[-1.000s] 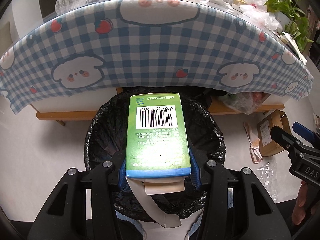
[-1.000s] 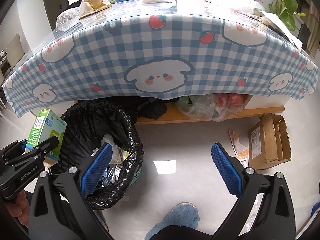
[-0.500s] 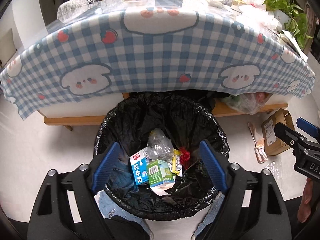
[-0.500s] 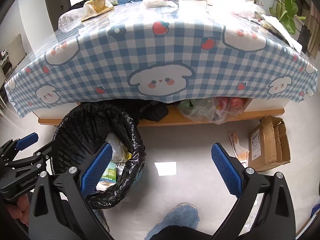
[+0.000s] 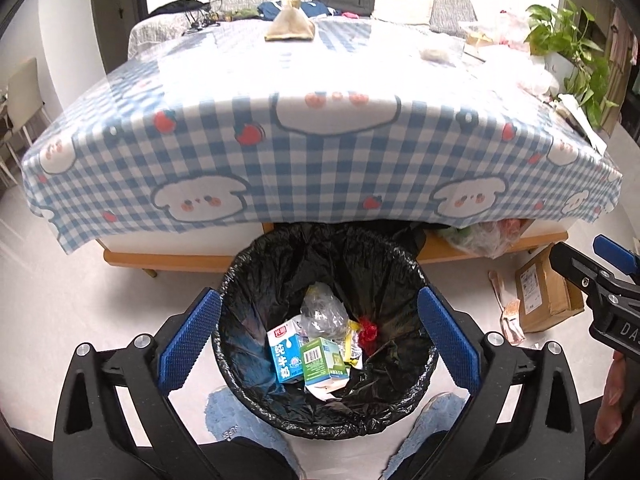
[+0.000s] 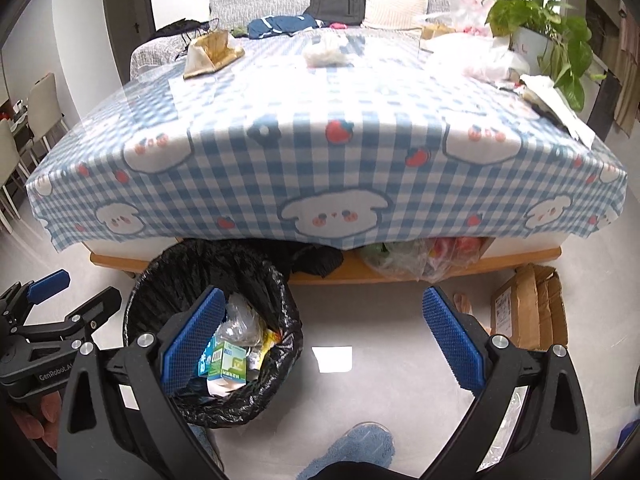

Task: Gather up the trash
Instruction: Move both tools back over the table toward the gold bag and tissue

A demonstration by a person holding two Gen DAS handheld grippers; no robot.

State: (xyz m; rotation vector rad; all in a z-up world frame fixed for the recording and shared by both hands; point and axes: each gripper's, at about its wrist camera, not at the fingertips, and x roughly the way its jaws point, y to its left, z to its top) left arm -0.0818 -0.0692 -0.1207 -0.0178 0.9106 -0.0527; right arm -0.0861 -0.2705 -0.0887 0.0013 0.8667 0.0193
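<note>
Left gripper (image 5: 318, 334) just spread wide, empty, over bin rim (image 5: 236, 380), green carton (image 5: 323, 361) below inside, right gripper (image 6: 318, 338) spread, bare floor (image 6: 360, 320) ahead, tablecloth edge (image 6: 320, 236) beyond.

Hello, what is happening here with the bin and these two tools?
A person is collecting trash with a gripper in each hand. The left gripper has just been opening above the black-lined trash bin and nothing is between its pads; a green carton lies inside beside a blue milk carton. The right gripper is open and empty. A paper bag sits on the checked table.

Green carton (image 5: 323, 361) lying tilted, barcode up, inside black-lined bin (image 5: 236, 280).
</note>
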